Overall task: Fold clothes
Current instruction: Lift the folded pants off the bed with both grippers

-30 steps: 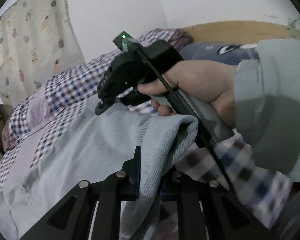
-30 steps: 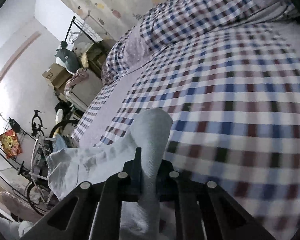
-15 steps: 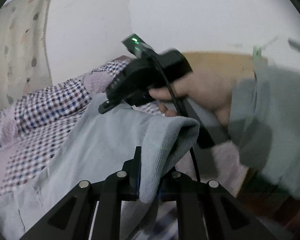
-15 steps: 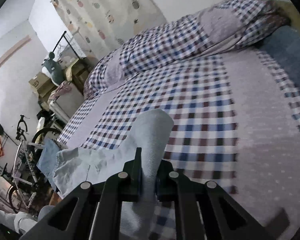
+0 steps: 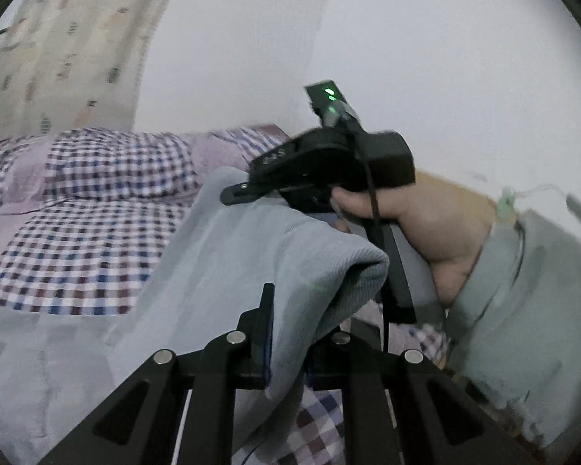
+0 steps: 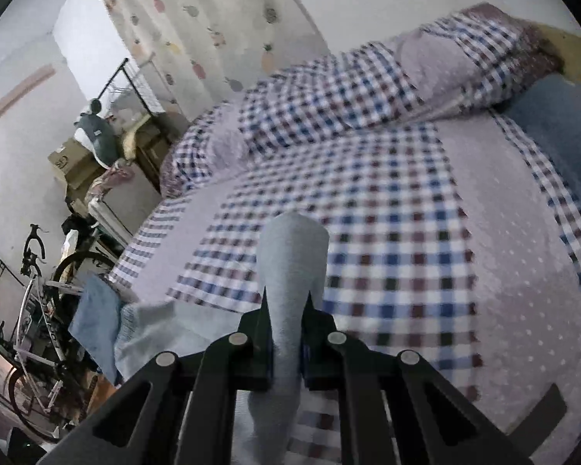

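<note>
A light grey-blue knit garment (image 5: 228, 271) hangs between both grippers above the checked bed. My left gripper (image 5: 286, 333) is shut on one bunched edge of it. My right gripper (image 6: 286, 333) is shut on another edge, which sticks up between its fingers as a rounded fold (image 6: 294, 255). In the left wrist view the right gripper's black body (image 5: 329, 166) and the hand holding it are just beyond the cloth. The rest of the garment (image 6: 155, 329) trails down to the lower left.
A checked purple and blue bedspread (image 6: 387, 232) covers the bed, with a rolled duvet (image 6: 348, 93) along the wall and a blue pillow (image 6: 554, 128) at right. A bicycle (image 6: 38, 310), boxes (image 6: 73, 162) and a rack stand left of the bed.
Both grippers have risen and tilted up with the garment held. The left view now shows more wall, the right view more of the far bed and duvet.
</note>
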Tool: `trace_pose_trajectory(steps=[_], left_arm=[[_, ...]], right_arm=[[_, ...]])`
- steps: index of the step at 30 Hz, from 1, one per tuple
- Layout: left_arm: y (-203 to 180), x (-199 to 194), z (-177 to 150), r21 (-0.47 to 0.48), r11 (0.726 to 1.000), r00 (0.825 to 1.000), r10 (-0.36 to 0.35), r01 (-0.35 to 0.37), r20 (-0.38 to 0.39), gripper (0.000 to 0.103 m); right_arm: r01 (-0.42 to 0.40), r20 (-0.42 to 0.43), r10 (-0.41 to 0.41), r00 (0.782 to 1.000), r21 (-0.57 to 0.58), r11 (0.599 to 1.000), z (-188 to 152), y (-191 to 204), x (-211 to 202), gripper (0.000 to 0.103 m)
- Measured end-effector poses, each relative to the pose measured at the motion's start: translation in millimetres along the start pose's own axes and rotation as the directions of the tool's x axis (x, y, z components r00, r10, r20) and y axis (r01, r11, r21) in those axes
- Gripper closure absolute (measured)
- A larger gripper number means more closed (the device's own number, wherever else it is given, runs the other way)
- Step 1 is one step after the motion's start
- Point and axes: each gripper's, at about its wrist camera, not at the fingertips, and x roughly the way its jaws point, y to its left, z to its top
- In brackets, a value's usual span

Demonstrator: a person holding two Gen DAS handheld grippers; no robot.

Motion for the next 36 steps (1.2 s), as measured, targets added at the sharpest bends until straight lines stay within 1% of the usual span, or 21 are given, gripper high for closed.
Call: trace_pose_trajectory(steps=[5, 7, 9, 13, 16, 18, 21, 23, 26, 27, 28, 29, 30, 31, 32, 33, 34, 35, 36], left_arm=[[54, -64, 15, -0.098, 0.995, 0.997, 0.031, -0.024, 0.074, 0.092], [81, -94, 17, -0.134, 0.990, 0.993, 0.058, -0.044, 0.107, 0.092], [106, -119, 16, -0.176, 0.983, 0.988, 0.081, -0.057, 0.128, 0.092], [165, -167, 5, -0.274, 0.957, 0.978, 0.145, -0.101, 0.148, 0.092], [212, -195, -13, -0.358, 0.925, 0.971, 0.192, -0.130, 0.144, 0.092], [247, -210, -28, -0.436, 0.889, 0.966, 0.219, -0.140, 0.138, 0.092], [294, -229, -54, -0.549, 0.821, 0.960, 0.257, -0.155, 0.113, 0.091], [325, -237, -74, -0.623, 0.763, 0.956, 0.283, -0.173, 0.081, 0.091], [363, -247, -107, -0.723, 0.659, 0.948, 0.316, -0.206, 0.018, 0.088], [373, -248, -116, -0.748, 0.627, 0.945, 0.326, -0.220, -0.005, 0.086], [382, -249, -125, -0.770, 0.593, 0.942, 0.335, -0.234, -0.029, 0.085], [386, -251, -132, -0.783, 0.570, 0.938, 0.344, -0.248, -0.047, 0.083], [390, -254, -138, -0.794, 0.549, 0.934, 0.353, -0.262, -0.064, 0.081], [392, -256, -141, -0.794, 0.541, 0.929, 0.361, -0.276, -0.077, 0.078], [393, -257, -143, -0.793, 0.536, 0.925, 0.369, -0.291, -0.090, 0.068], [395, -259, -145, -0.791, 0.531, 0.921, 0.377, -0.306, -0.103, 0.056], [396, -264, -147, -0.794, 0.523, 0.916, 0.388, -0.309, -0.100, 0.050], [397, -268, -148, -0.799, 0.514, 0.909, 0.405, -0.312, -0.094, 0.039], [398, -272, -147, -0.803, 0.502, 0.900, 0.426, -0.320, -0.092, 0.028]], right_arm=[[-0.047, 0.024, 0.049, 0.999, -0.051, 0.998, 11, 88, 14, 0.094], [-0.070, 0.021, 0.072, 0.997, -0.079, 0.994, 11, 127, 28, 0.094], [-0.084, 0.014, 0.086, 0.996, -0.102, 0.991, 8, 157, 43, 0.094], [-0.121, -0.034, 0.118, 0.992, -0.147, 0.982, -5, 230, 93, 0.093], [-0.126, -0.085, 0.111, 0.990, -0.196, 0.973, -18, 277, 139, 0.093], [-0.122, -0.117, 0.097, 0.988, -0.226, 0.966, -28, 306, 172, 0.093], [-0.108, -0.181, 0.062, 0.981, -0.258, 0.960, -47, 343, 229, 0.093], [-0.082, -0.227, 0.016, 0.974, -0.285, 0.955, -63, 364, 271, 0.093], [-0.046, -0.281, -0.049, 0.958, -0.320, 0.946, -86, 388, 324, 0.092], [-0.031, -0.286, -0.070, 0.956, -0.336, 0.941, -93, 392, 337, 0.091], [-0.012, -0.286, -0.097, 0.953, -0.358, 0.934, -102, 399, 351, 0.088], [-0.006, -0.288, -0.107, 0.952, -0.367, 0.930, -108, 402, 358, 0.083], [0.000, -0.284, -0.114, 0.952, -0.372, 0.928, -111, 404, 362, 0.079], [0.007, -0.279, -0.121, 0.953, -0.377, 0.926, -114, 405, 367, 0.073], [0.013, -0.275, -0.127, 0.953, -0.382, 0.924, -116, 406, 371, 0.068], [0.012, -0.271, -0.123, 0.955, -0.379, 0.925, -117, 406, 371, 0.065], [0.004, -0.270, -0.111, 0.957, -0.369, 0.929, -115, 405, 367, 0.054], [-0.005, -0.265, -0.096, 0.960, -0.355, 0.935, -111, 403, 361, 0.046], [-0.013, -0.259, -0.081, 0.962, -0.342, 0.940, -108, 401, 356, 0.043]])
